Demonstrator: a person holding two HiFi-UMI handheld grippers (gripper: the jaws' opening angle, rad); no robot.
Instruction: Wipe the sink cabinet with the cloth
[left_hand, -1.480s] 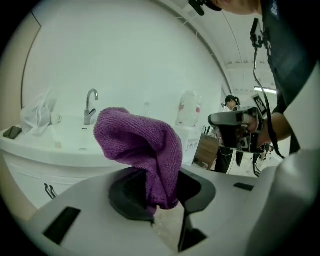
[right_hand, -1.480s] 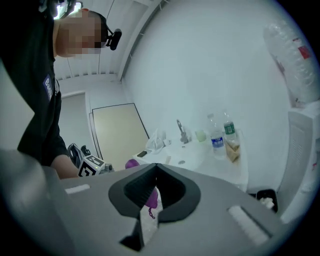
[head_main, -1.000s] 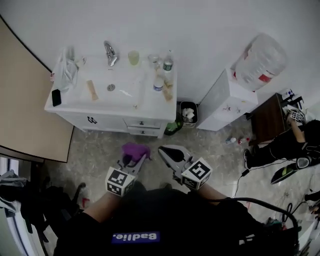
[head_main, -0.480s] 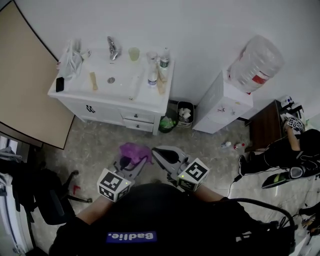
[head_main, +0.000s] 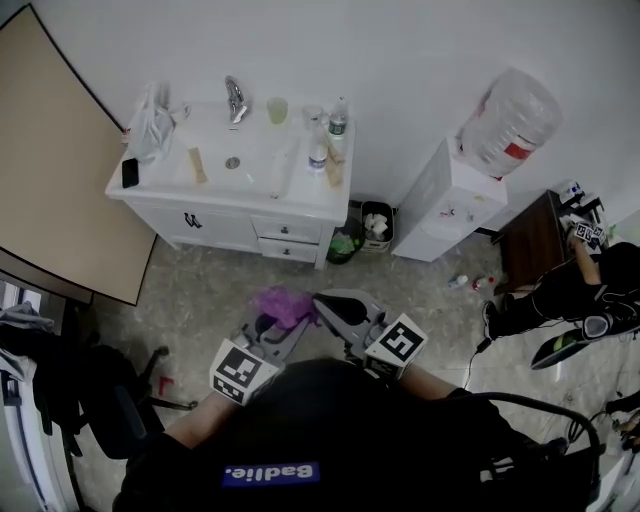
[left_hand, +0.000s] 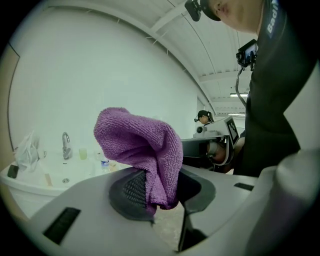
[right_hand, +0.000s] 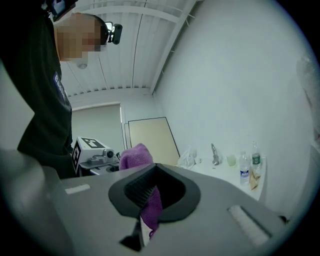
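Note:
The white sink cabinet (head_main: 225, 218) stands against the far wall, a few steps ahead of me across the floor. It also shows small in the left gripper view (left_hand: 27, 187) and the right gripper view (right_hand: 235, 176). A purple cloth (head_main: 283, 303) is bunched in the air low in front of me. My left gripper (head_main: 284, 323) is shut on the cloth (left_hand: 142, 145), whose folds rise above the jaws. My right gripper (head_main: 322, 304) meets it from the right, and a strip of the cloth (right_hand: 150, 207) hangs pinched between its pads.
On the cabinet top are a faucet (head_main: 235, 98), a cup, bottles, a phone (head_main: 130, 172) and a plastic bag (head_main: 152, 125). A trash bin (head_main: 376, 225) and a water dispenser (head_main: 450, 205) stand to its right. A tan board (head_main: 60, 170) leans at left; a chair (head_main: 110, 400) stands nearby.
The right gripper has moved left onto the cloth, where before a gap lay between them. The cloth sits slightly further right and my view of the cabinet has shifted a little.

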